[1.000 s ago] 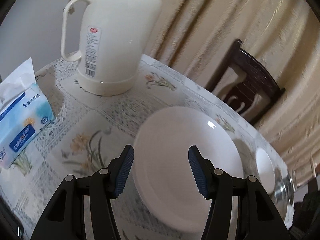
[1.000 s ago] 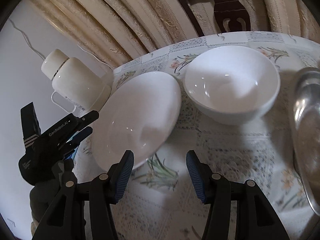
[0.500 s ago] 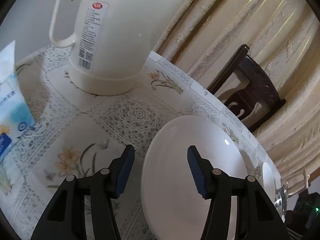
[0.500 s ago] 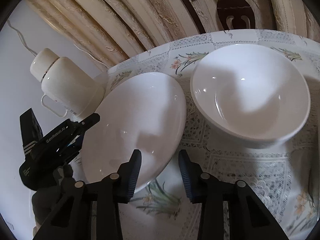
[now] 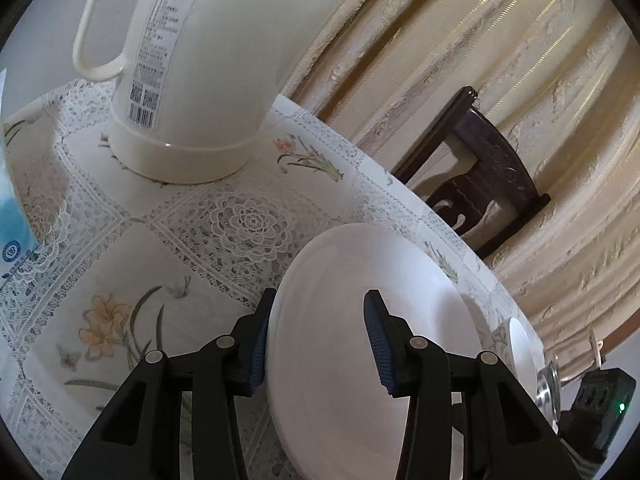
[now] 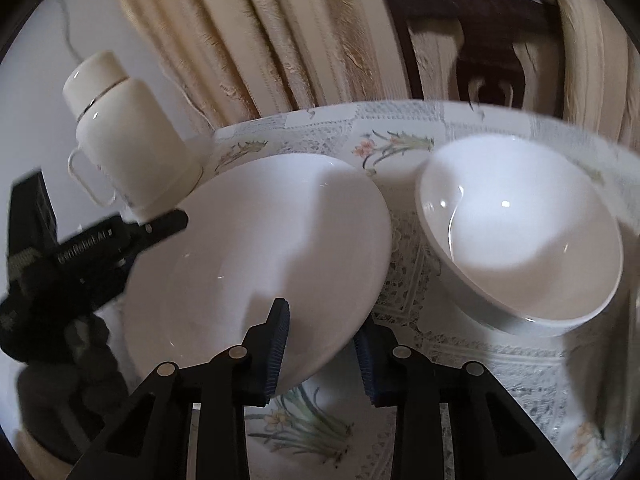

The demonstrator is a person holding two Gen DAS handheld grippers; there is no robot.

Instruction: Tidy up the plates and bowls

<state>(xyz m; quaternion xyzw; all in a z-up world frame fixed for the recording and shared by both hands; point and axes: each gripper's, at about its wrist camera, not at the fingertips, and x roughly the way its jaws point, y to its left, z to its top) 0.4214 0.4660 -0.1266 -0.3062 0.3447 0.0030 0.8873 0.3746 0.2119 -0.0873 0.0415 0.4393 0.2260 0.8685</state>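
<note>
Floral tablecloth (image 5: 224, 216); both claws (image 5: 318, 336) (image 6: 322, 354) straddle plate (image 6: 272, 248) rim, unclosed.

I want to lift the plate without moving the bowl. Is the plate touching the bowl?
Apart. The right wrist view shows a strip of tablecloth between the rim of the plate and the side of the bowl.

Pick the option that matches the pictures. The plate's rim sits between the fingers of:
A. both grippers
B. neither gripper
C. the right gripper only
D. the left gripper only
A: in each wrist view, the white plate has its edge between the two blue-padded fingers, the left gripper at one side and the right gripper at the opposite side, both jaws parted and not visibly clamped.
</note>
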